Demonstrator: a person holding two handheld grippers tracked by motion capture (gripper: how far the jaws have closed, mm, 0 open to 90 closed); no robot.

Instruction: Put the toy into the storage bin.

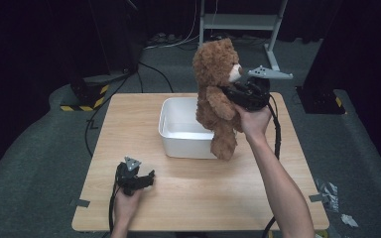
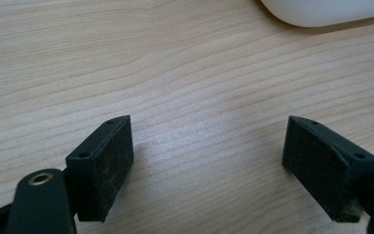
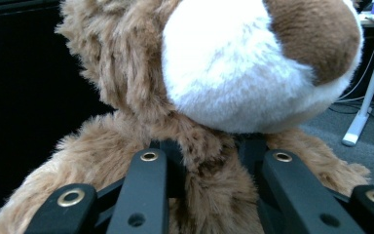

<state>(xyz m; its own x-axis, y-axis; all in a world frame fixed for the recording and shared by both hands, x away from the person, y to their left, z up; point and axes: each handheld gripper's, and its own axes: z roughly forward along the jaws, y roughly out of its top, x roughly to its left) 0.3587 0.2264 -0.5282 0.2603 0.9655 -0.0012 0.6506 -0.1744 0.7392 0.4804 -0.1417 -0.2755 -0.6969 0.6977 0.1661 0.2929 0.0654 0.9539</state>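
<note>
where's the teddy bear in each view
High view: the teddy bear hangs upper centre, clamped at the chest by the right tool, feet over the white tub's near right corner.
Left gripper view: not in it; open left tool above the wooden table.
Right gripper view: it spreads across the frame, white muzzle up top, chest fur pinched below.
Shared landmark: the white tub, a corner at that view's top right.

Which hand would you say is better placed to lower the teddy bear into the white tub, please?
Right: its tongs are already clamped on the teddy bear, held just above the white tub. The left tongs rest open and empty on the table.
</note>
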